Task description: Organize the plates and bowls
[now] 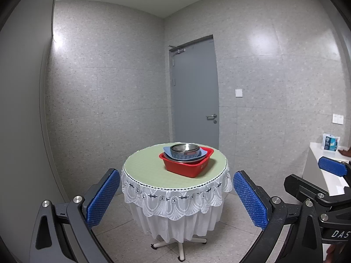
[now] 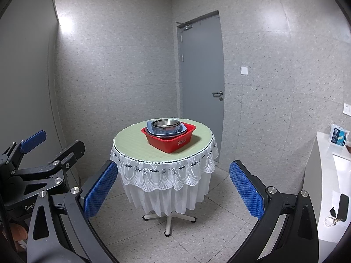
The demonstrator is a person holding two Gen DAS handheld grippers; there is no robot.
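A red plastic basin (image 1: 186,166) (image 2: 170,141) stands on a round table (image 1: 149,171) (image 2: 131,146) with a green top and white lace cloth. In the basin lie a blue plate (image 1: 169,152) (image 2: 151,129) and a steel bowl (image 1: 185,150) (image 2: 166,125) stacked on top. My left gripper (image 1: 175,197) is open and empty, well short of the table. My right gripper (image 2: 173,188) is open and empty, also short of the table. The right gripper shows at the right edge of the left wrist view (image 1: 318,182), and the left gripper at the left of the right wrist view (image 2: 52,146).
A grey door (image 1: 195,92) (image 2: 201,65) stands behind the table. A white counter (image 1: 324,168) (image 2: 329,175) runs along the right, with a blue packet (image 1: 330,142) (image 2: 339,135), a dark phone (image 2: 342,207) and a bead string (image 2: 331,220). Tiled floor (image 2: 219,219) surrounds the table's star base.
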